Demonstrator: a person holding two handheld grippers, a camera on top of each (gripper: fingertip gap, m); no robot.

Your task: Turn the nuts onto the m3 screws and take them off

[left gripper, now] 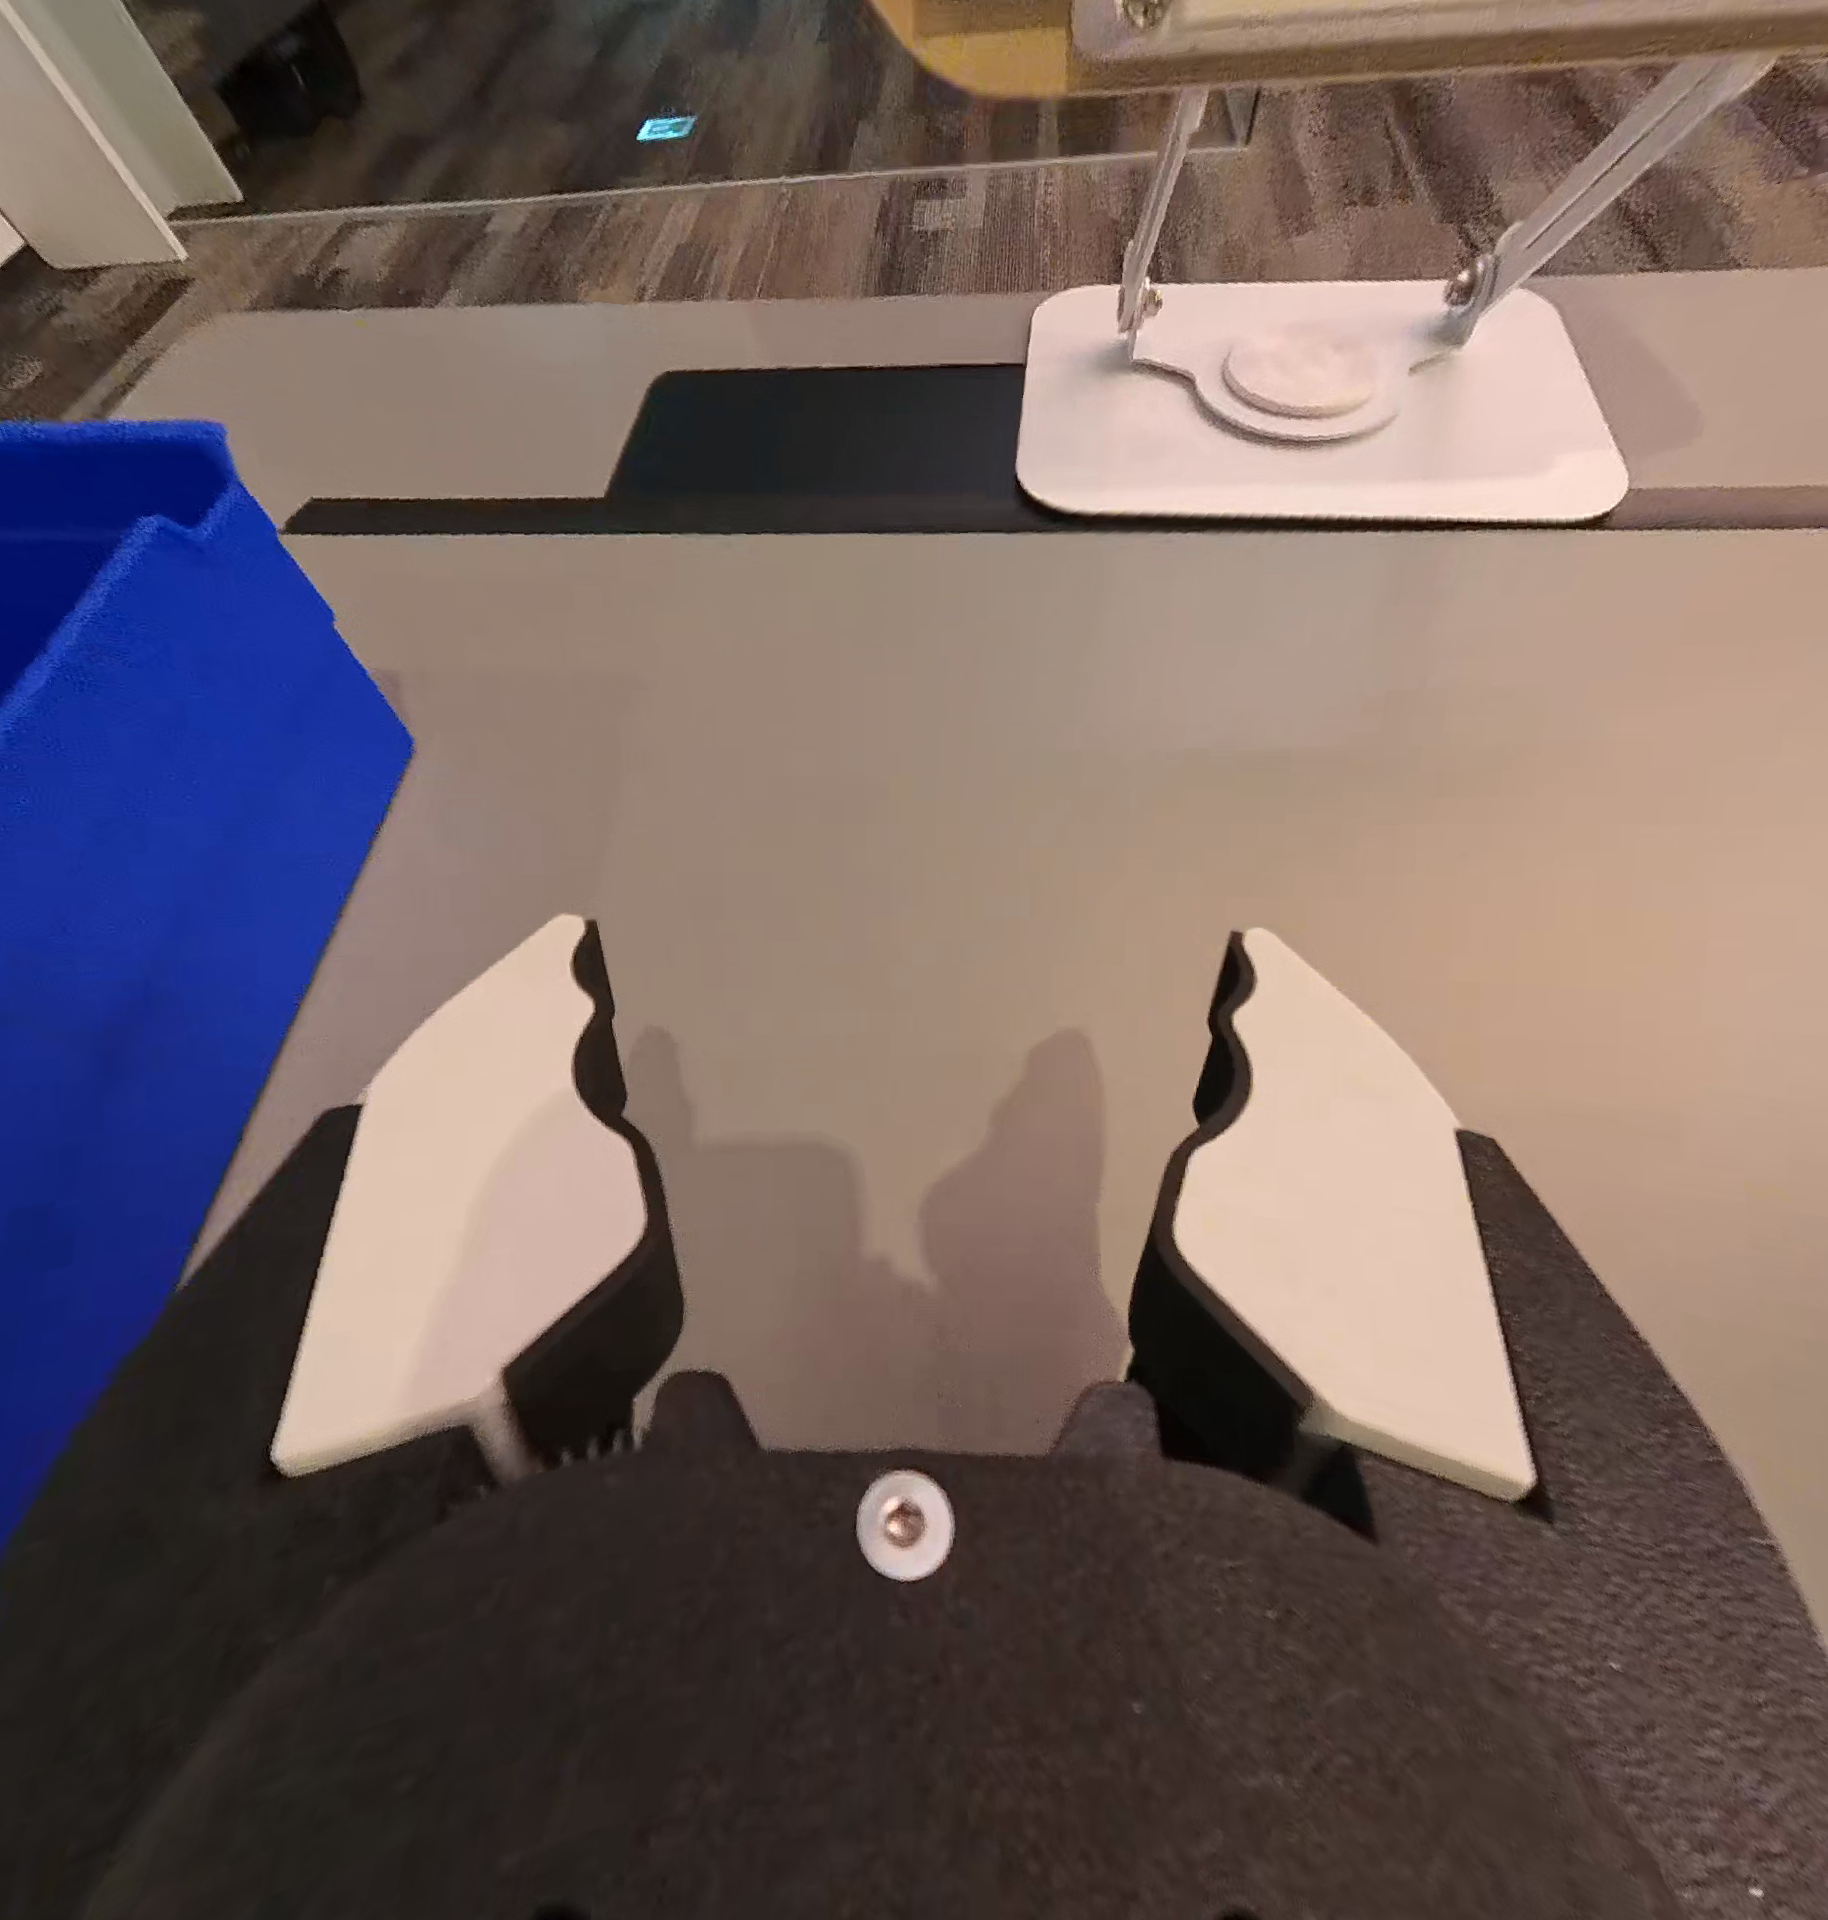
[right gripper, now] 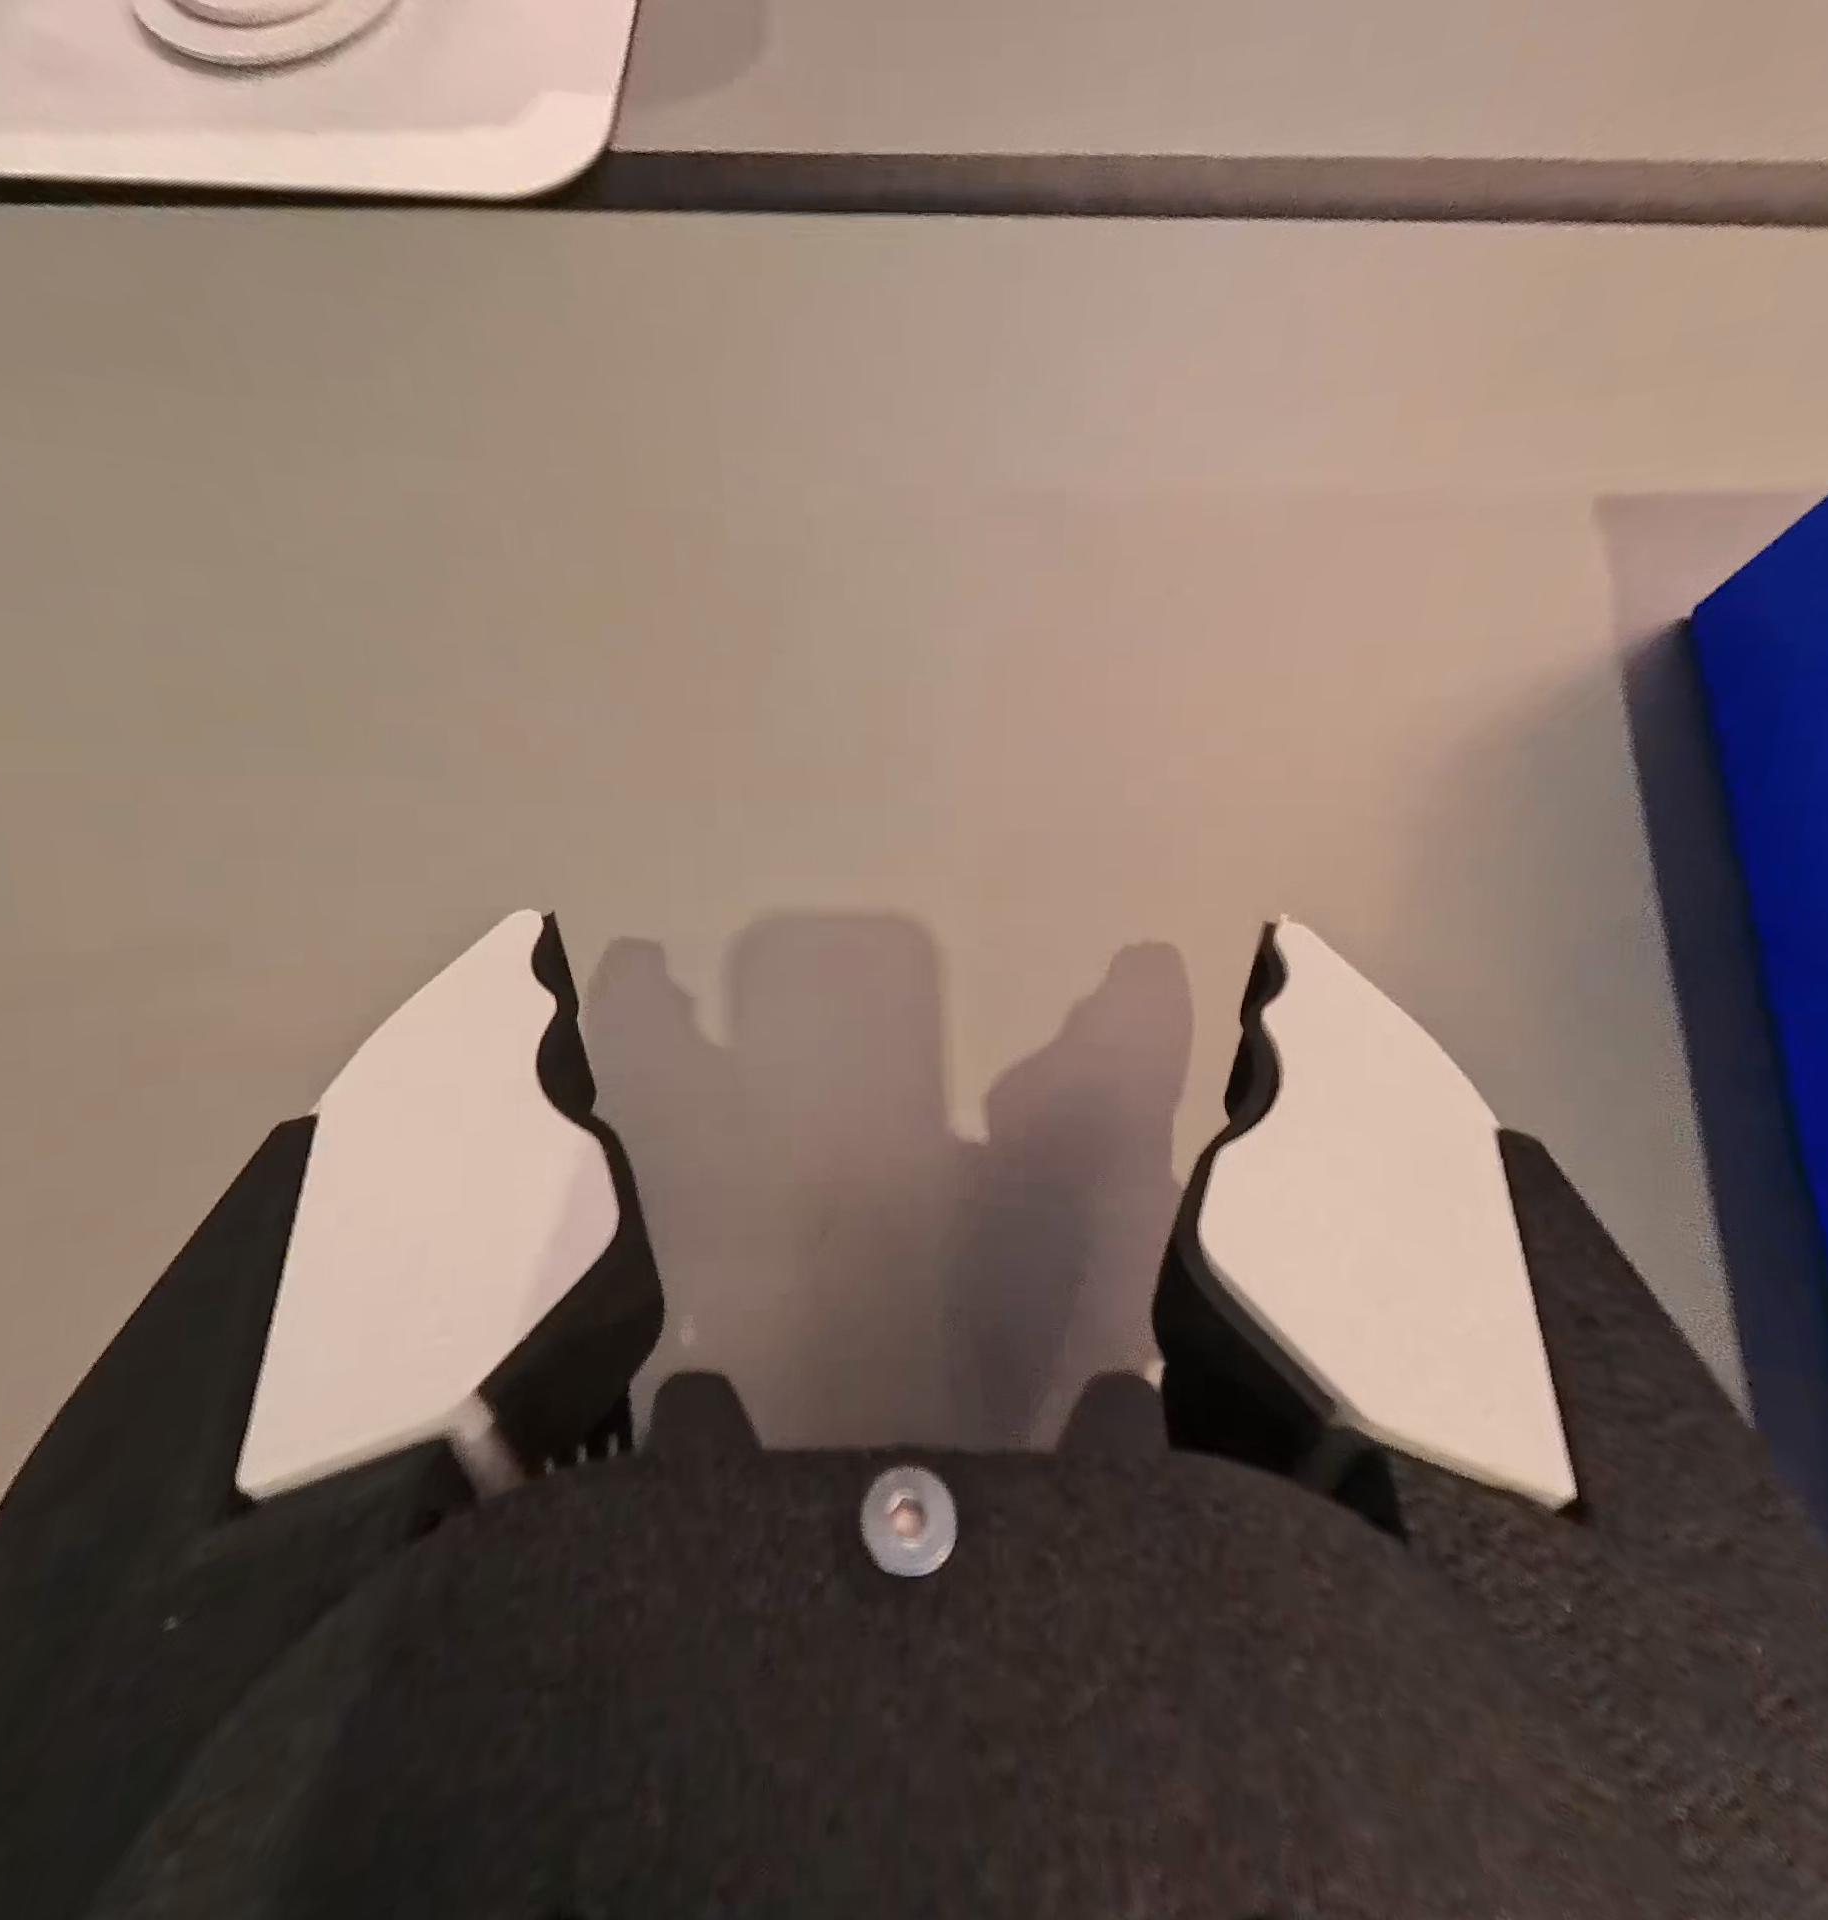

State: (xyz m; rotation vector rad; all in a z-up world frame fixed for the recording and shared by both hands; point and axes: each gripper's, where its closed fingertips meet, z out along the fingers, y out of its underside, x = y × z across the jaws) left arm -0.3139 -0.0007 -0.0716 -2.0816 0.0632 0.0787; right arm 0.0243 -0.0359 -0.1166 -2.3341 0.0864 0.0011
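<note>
The left gripper point(left gripper: 915, 956) hangs just above the grey tabletop point(left gripper: 889, 727) with its jaws spread wide and nothing between them; its fingers point(left gripper: 474, 1195) are flat white plates backed by black pads with wavy, scalloped inner edges, a profile that looks meant to seat small round or faceted parts. The body behind them is a rough, grainy black print with a single silver screw and washer in the middle. To its left stands a blue plastic bin point(left gripper: 162, 831), matte and stiff-walled with a stepped rim, close beside the left finger; I judge it is kept there as a parts holder within easy reach, though its inside cannot be seen. Farther off a black mat point(left gripper: 827, 436) lies along the table's seam, and to the right of it sits the white rounded base plate point(left gripper: 1461, 457) of a metal stand, its silver struts rising out of view, probably carrying something overhead. The right gripper point(right gripper: 910, 935) is likewise released and empty over smooth bare table point(right gripper: 889, 520), casting a soft shadow just ahead of the fingers. A second blue bin wall point(right gripper: 1793, 935) rises at its right, and the white stand base point(right gripper: 422, 135) lies far to the left. The nuts and M3 screws appear in neither view; they may be in the bins, so the work looks not yet begun.
</note>
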